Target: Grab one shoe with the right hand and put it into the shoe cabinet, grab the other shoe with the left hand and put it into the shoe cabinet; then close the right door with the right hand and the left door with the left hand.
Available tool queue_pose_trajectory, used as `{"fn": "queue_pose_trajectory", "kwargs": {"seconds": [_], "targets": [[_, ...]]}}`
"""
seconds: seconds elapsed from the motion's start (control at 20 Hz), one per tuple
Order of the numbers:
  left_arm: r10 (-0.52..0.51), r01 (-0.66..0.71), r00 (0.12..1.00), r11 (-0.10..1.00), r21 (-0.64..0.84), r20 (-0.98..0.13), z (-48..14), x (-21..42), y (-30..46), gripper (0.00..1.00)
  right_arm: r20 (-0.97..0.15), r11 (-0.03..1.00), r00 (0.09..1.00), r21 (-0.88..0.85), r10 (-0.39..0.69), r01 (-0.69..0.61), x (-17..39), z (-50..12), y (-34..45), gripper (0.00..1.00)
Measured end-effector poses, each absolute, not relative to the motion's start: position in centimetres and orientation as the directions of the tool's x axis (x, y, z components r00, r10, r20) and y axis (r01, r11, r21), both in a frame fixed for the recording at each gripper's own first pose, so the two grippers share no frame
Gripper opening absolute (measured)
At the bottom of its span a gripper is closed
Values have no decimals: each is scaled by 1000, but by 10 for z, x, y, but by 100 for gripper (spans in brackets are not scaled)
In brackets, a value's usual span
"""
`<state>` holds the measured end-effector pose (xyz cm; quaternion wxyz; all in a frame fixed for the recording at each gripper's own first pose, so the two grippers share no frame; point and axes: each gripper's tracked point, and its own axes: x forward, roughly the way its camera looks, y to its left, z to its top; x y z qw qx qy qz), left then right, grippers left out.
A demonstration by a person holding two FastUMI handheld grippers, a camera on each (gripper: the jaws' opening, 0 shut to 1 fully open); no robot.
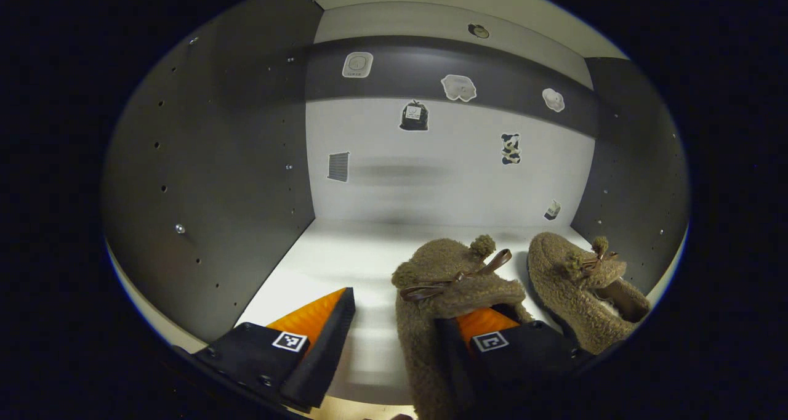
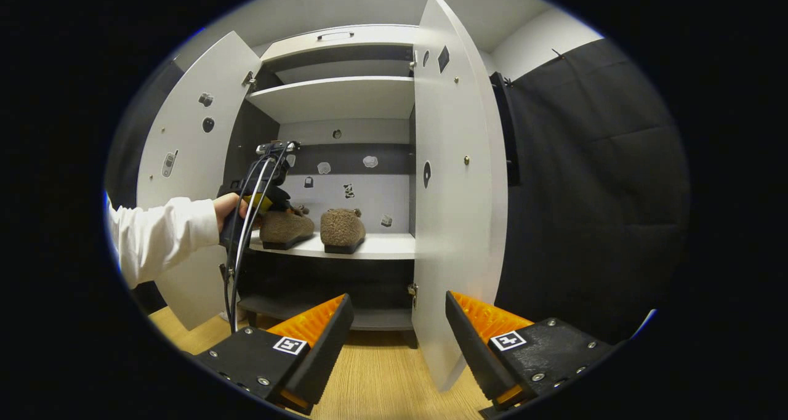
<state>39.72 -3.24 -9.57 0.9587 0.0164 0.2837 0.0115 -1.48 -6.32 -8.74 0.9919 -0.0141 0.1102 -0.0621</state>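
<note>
Two fuzzy brown shoes with bows rest side by side on the white shelf (image 1: 332, 260) inside the shoe cabinet. My left gripper (image 1: 406, 309) is open at the left shoe (image 1: 443, 278): one finger sits in that shoe's opening, the other stands apart on its left. Just to the right lies the second shoe (image 1: 578, 284). In the right gripper view both shoes (image 2: 286, 228) (image 2: 342, 228) show on the middle shelf, with a hand in a white sleeve holding the left gripper (image 2: 261, 192) at them. My right gripper (image 2: 397, 300) is open and holds nothing, back from the cabinet.
Both cabinet doors stand open: the left door (image 2: 184, 180) and the right door (image 2: 458, 192), whose edge is straight ahead of my right gripper. The cabinet has dark side walls (image 1: 209, 180), a shelf above and one below. Wooden floor (image 2: 375, 377) lies in front.
</note>
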Motion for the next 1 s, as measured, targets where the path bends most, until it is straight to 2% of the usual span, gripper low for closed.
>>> {"fn": "queue_pose_trajectory", "kwargs": {"seconds": [0.1, 0.15, 0.45, 0.7, 1.0], "targets": [[-4, -3, 835, 1000, -10, -551, -94, 388, -34, 94, -217, 992, 968, -39, -122, 116, -13, -88, -62, 93], [-18, 5, 834, 1000, -25, -551, -92, 384, -35, 92, -218, 993, 969, -37, -119, 113, -11, -89, -61, 93], [-124, 75, 830, 991, -111, -544, -75, 357, -45, 94, -223, 995, 970, -36, -100, 94, -5, -89, -54, 93], [-217, 147, 869, 972, -185, -445, -38, 324, -60, 94, -223, 996, 971, -34, -87, 81, -7, -89, -46, 93], [-199, 177, 940, 979, -101, -277, 0, 257, -59, 93, -206, 998, 977, -20, -58, 55, -5, -82, -34, 93]]}}
